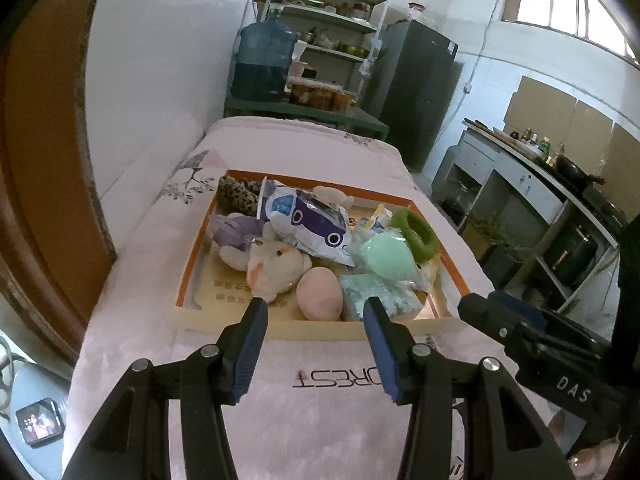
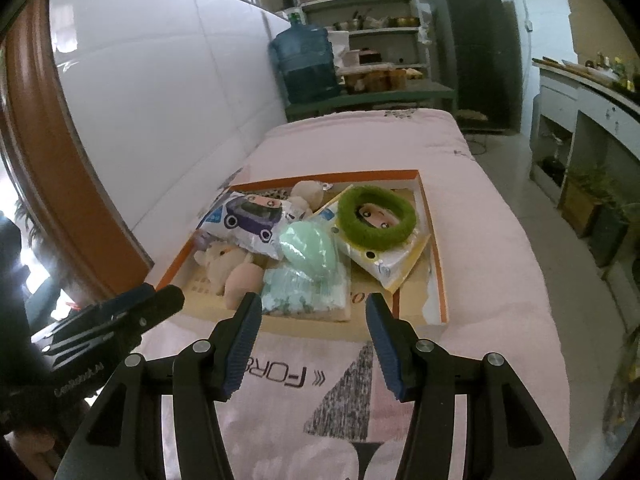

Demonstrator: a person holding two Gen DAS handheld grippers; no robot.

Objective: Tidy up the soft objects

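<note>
An orange-rimmed cardboard tray (image 1: 182, 280) (image 2: 440, 276) lies on a pink bed cover. It holds a white plush rabbit (image 1: 272, 266) (image 2: 218, 260), a pink egg-shaped plush (image 1: 320, 290) (image 2: 242, 280), a mint green soft ball (image 1: 384, 254) (image 2: 308, 246), a green fuzzy ring (image 1: 414, 234) (image 2: 376, 218), a car-print bag (image 1: 308, 224) (image 2: 252, 218) and a pale green tissue pack (image 1: 380, 294) (image 2: 304, 292). My left gripper (image 1: 316, 306) is open and empty at the tray's near edge. My right gripper (image 2: 312, 304) is open and empty, also at the near edge.
The pink bed cover (image 1: 304, 420) runs along a white wall on the left. A blue water jug (image 1: 262, 64), shelves (image 1: 332, 12) and a dark fridge (image 1: 416, 88) stand beyond the bed. A counter (image 1: 532, 200) is on the right. A phone (image 1: 40, 426) lies low on the left.
</note>
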